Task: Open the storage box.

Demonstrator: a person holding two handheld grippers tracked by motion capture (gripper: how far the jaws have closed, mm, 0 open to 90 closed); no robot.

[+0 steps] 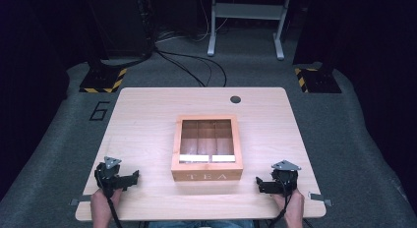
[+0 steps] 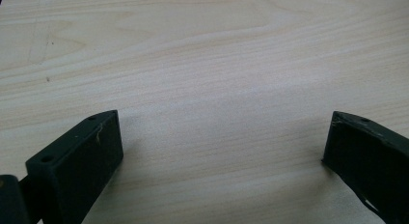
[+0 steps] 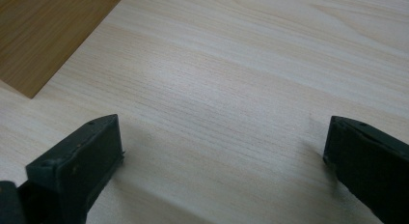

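Note:
A wooden tea box point(image 1: 207, 148) marked TEA, with a clear lid over divided compartments, sits shut in the middle of the light wooden table point(image 1: 147, 120). My left gripper point(image 1: 129, 179) rests low at the front left of the table, a hand's width left of the box. In the left gripper view its jaws stand wide apart over bare wood, and the left gripper point(image 2: 222, 147) is open. My right gripper point(image 1: 260, 185) lies at the front right, open, with nothing between its jaws point(image 3: 222, 151). A corner of the box point(image 3: 43, 35) shows at upper left of the right gripper view.
A round dark grommet hole point(image 1: 235, 99) sits near the table's far edge. Beyond the table lie cables point(image 1: 196, 66), a grey metal frame point(image 1: 246, 21) and black stands with yellow-striped bases point(image 1: 103, 80). A "6" point(image 1: 100, 111) is marked on the floor.

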